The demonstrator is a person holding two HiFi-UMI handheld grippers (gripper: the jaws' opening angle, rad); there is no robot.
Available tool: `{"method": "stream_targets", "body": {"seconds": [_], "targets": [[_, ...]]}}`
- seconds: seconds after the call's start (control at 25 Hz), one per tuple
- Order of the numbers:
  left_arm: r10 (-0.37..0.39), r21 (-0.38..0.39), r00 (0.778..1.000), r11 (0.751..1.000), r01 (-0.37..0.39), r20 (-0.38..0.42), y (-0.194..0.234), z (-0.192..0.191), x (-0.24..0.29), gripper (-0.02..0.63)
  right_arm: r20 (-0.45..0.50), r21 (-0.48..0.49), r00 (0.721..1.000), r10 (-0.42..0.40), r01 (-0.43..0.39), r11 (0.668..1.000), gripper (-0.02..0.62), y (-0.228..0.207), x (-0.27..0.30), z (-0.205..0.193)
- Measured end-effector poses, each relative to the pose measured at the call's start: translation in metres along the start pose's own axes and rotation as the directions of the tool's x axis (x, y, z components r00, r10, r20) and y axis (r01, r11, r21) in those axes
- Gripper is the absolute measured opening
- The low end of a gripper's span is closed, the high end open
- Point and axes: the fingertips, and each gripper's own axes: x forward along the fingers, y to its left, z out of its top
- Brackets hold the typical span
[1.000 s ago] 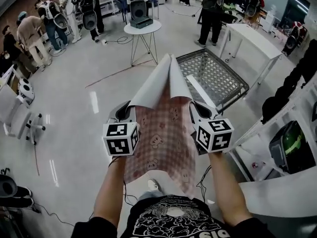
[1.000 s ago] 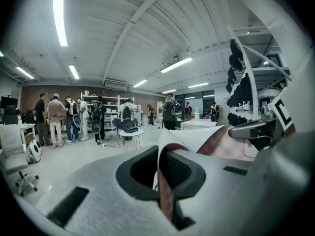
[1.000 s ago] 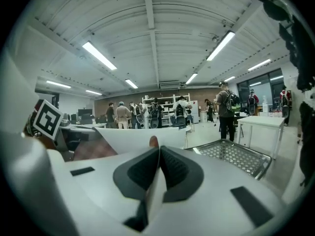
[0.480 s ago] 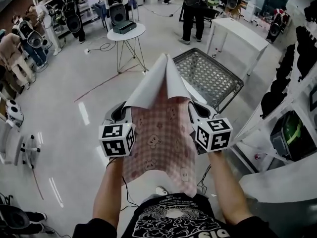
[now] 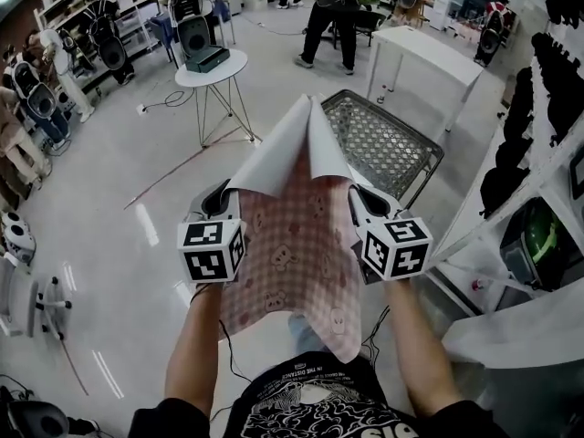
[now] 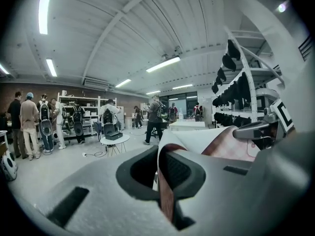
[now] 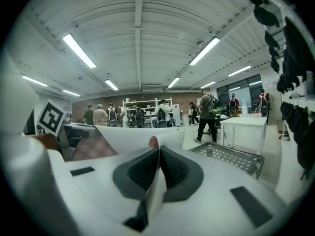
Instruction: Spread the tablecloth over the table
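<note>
A pink checked tablecloth (image 5: pixel 297 254) with small bear prints and a white underside hangs stretched between my two grippers above the floor. Its far edge folds up into a white peak. My left gripper (image 5: pixel 224 199) is shut on the cloth's left edge, seen clamped between the pads (image 6: pixel 165 181). My right gripper (image 5: pixel 358 199) is shut on the right edge, the cloth pinched in its jaws (image 7: pixel 156 173). A metal mesh table (image 5: pixel 383 144) stands just beyond the cloth, to the right (image 7: pixel 231 156).
A round white side table (image 5: pixel 212 69) with a black case stands ahead left. A long white table (image 5: pixel 424 53) is further back. Several people with backpacks stand around the room (image 6: pixel 29 122). White shelving (image 5: pixel 538 199) with dark gear lines the right.
The view has shifted across the room: the mesh table and round table have slid left and nearer. Both grippers keep the cloth clamped the same way.
</note>
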Motion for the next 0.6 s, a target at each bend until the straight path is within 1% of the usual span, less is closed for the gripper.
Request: {"method": "stream_targets", "body": {"seconds": [0.16,0.36,0.6], "targets": [[-0.038,0.039,0.999,0.999,0.038,0.005,0.002,0.011,0.042,0.009,0.019,0.029,0.999,-0.036,0.036,0.999,0.006,-0.026,0.024,0.007],[-0.097,0.078,0.995,0.992,0.096,0.016,0.002,0.036,0.111,0.009,0.044,0.057,0.992,-0.115,0.112,0.992,0.007,-0.074,0.056,0.025],[-0.190,0.113,0.982,0.976,0.188,0.004,-0.006,0.064,0.199,0.009,0.049,0.112,0.977,-0.210,0.203,0.973,0.006,-0.130,0.092,0.046]]}}
